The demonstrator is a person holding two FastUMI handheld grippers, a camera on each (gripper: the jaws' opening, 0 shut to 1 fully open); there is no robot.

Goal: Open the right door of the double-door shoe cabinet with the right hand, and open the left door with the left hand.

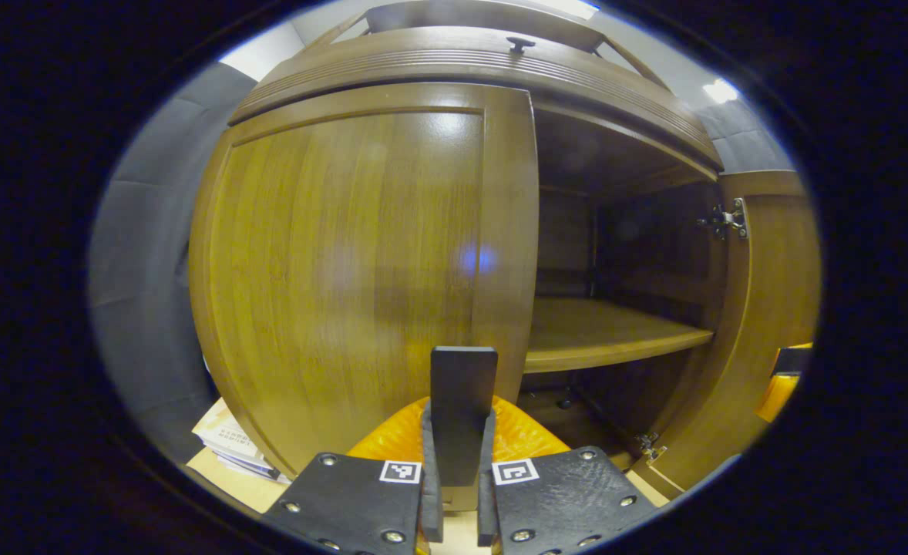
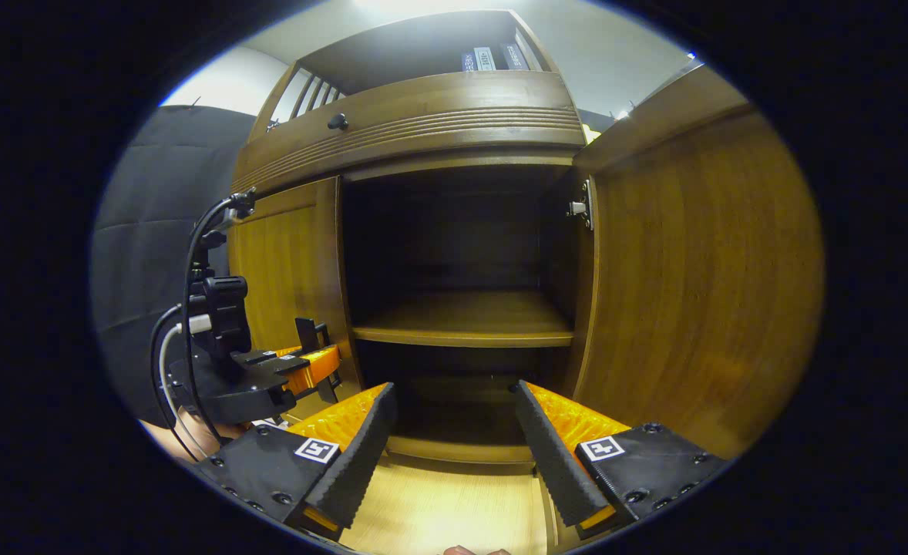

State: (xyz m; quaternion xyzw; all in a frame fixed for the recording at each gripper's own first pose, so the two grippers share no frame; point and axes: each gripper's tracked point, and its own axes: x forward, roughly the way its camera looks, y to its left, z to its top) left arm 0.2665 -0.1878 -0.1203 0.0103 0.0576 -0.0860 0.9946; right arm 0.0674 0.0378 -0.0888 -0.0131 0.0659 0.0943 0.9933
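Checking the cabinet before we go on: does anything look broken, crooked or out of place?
Nothing stands out. The right door hangs open on its hinge, the shelf sits level, and the left hand-held gripper grips the left door's handle.

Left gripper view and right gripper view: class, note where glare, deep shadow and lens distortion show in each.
Left gripper view: glare patches on the closed left door, whose edges bow from the fisheye; the open compartment is dark. Right gripper view: the cabinet interior lies in deep shadow, while the open right door is evenly lit and bulges.
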